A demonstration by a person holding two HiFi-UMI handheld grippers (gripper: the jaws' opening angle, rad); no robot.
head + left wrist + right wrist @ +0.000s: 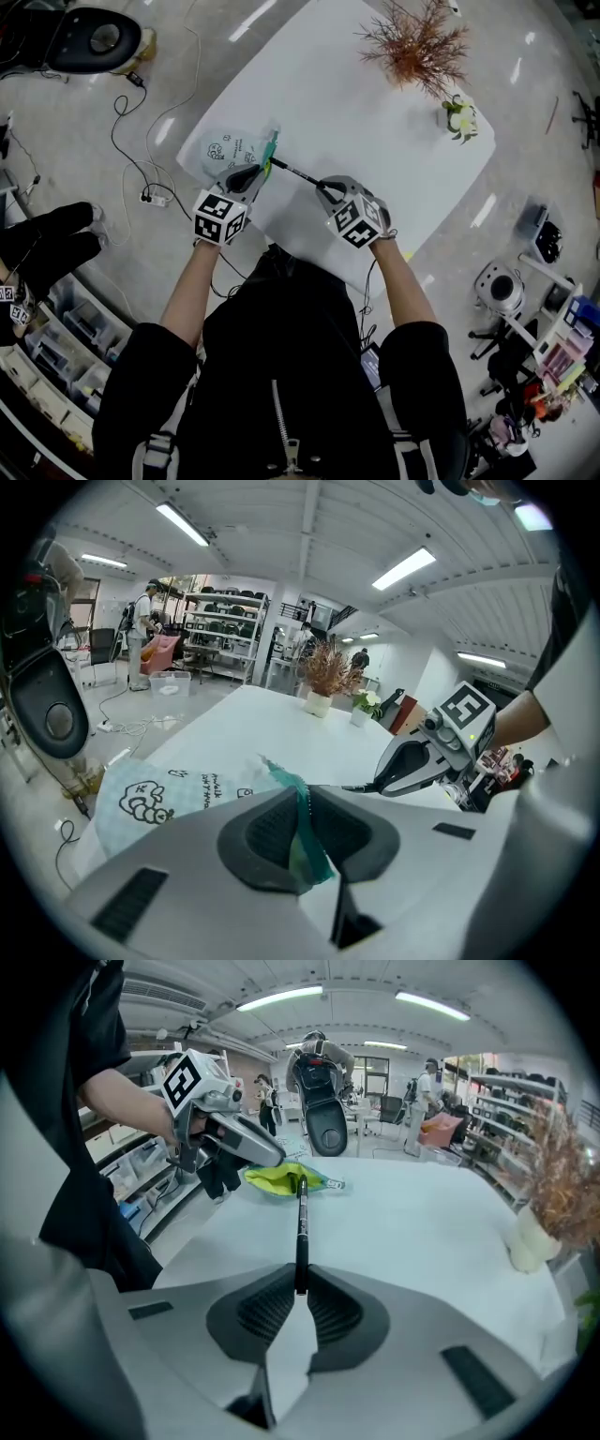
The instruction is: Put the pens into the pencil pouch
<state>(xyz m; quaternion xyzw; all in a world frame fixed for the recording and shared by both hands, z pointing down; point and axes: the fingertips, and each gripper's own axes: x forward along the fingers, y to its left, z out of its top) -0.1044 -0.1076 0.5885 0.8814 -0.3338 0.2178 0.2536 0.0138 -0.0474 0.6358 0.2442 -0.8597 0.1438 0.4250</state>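
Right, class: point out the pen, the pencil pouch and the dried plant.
pen (301, 1232), right gripper view, middle of its barrel.
pencil pouch (228, 150), head view, its printed face.
dried plant (417, 42), head view, its branches.

It was a big open lab or workshop hall, with long ceiling strip lights (405, 568), metal shelving racks (223, 630) stacked with gear, a polished grey floor (84, 131) trailing cables (141, 726), storage bins (80, 323) along one side, and people (142, 621) standing among the equipment
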